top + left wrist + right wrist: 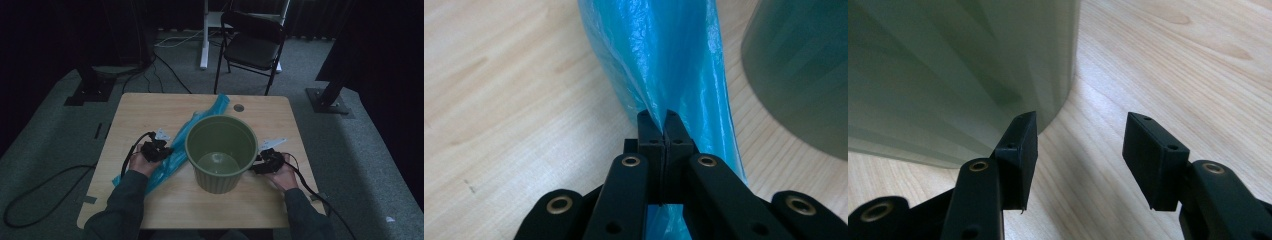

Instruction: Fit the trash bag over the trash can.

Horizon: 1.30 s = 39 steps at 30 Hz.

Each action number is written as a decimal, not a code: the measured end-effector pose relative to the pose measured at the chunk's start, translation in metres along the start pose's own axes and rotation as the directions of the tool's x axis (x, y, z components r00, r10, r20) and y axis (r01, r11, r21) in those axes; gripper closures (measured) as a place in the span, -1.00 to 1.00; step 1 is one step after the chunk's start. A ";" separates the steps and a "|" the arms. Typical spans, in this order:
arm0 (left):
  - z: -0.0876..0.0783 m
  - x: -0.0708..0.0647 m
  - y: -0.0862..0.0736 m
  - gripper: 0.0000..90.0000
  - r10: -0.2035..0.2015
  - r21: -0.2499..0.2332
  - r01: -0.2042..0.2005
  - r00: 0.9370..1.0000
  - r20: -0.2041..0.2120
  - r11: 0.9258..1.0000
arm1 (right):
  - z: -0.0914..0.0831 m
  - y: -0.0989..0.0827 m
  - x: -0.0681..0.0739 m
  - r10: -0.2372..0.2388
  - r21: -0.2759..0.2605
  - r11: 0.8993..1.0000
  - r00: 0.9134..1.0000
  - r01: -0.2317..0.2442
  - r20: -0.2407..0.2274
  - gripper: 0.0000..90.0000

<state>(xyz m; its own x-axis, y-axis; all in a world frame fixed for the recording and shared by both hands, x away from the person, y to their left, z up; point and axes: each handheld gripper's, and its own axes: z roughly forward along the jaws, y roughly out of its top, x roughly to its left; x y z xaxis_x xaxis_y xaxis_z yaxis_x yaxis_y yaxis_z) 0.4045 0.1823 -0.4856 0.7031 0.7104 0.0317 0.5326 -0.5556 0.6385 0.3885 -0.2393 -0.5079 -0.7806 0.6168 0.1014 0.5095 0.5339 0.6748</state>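
High view: green plastic bin (221, 152) stands upright mid-table (150, 107), blue plastic bag (192, 132) lies flat in a diagonal strip just left of it, passing behind the rim. Left hand-held gripper (161, 150) sits on the bag, right hand-held gripper (256, 167) near the bin's base. Both forearms come in low, hands roughly level with the table.

Left gripper view: left hand-held gripper (665, 120) pressed together, pinching a bunched fold of the bag (664, 60). Thin film (slippery) could slide out or tear if pulled hard.

Right gripper view: right hand-held gripper (1079, 150) spread, nothing between its jaws, the near one right beside the bin wall (948, 65). A nudge there could shove or tip the bin.
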 end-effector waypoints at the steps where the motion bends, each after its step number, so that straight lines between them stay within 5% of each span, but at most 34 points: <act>1: 0.000 0.000 0.000 0.99 0.000 0.000 0.000 1.000 0.000 1.000 | 0.000 0.000 0.000 0.000 0.000 1.000 1.000 0.000 0.000 0.05; 21: -0.049 0.001 0.036 0.99 0.055 -0.130 -0.057 0.998 -0.020 0.990 | -0.002 0.009 -0.002 0.000 -0.027 1.000 1.000 0.000 -0.008 0.07; 39: -0.090 0.008 0.063 0.98 0.075 -0.231 -0.075 0.997 -0.012 0.970 | 0.002 0.010 0.002 -0.009 -0.021 1.000 1.000 0.009 -0.022 0.08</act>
<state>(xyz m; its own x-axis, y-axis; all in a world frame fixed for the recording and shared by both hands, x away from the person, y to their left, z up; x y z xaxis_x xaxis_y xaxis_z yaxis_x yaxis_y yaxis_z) 0.4010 0.1917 -0.3757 0.7351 0.6721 0.0887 0.3547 -0.4928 0.7946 0.3926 -0.2313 -0.5028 -0.7931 0.5988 0.1111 0.4949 0.5274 0.6906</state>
